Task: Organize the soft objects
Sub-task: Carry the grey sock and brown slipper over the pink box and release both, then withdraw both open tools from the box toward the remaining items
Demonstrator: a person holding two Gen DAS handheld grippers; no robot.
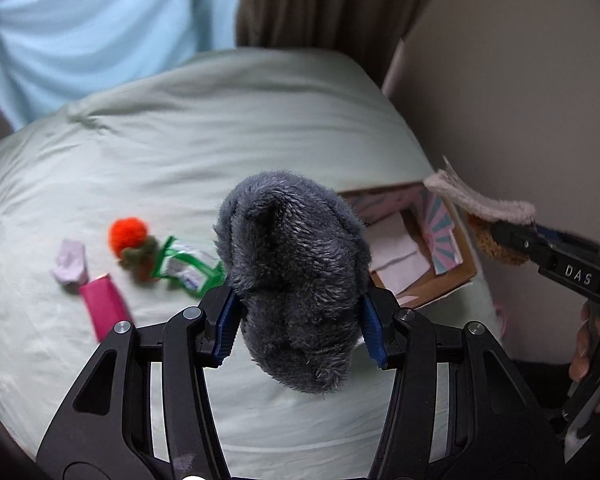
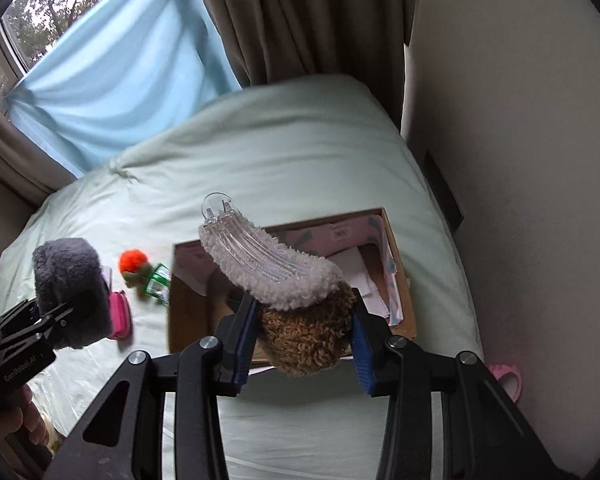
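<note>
My left gripper [image 1: 299, 312] is shut on a grey fuzzy plush [image 1: 296, 256], its blue pads pressing both sides, held above the pale green duvet [image 1: 220, 140]. In the right wrist view, my right gripper [image 2: 303, 314] is shut on a brown curly slipper [image 2: 308, 340] with a white fleece rim and a clear plastic insert [image 2: 252, 248]. It hangs over the near edge of an open cardboard box [image 2: 396, 240]. The left gripper [image 2: 56, 312] with the grey plush [image 2: 70, 280] shows at that view's left. The box [image 1: 444, 280] lies to the right of the left gripper.
On the duvet left of the box lie an orange pompom toy [image 1: 127, 236], a green packet [image 1: 188, 266], a pink pouch [image 1: 104, 306] and a small lilac piece [image 1: 70, 266]. The box holds white papers [image 1: 396, 256]. A wall [image 2: 520, 160] runs along the right. A pink item [image 2: 508, 380] lies below the bed edge.
</note>
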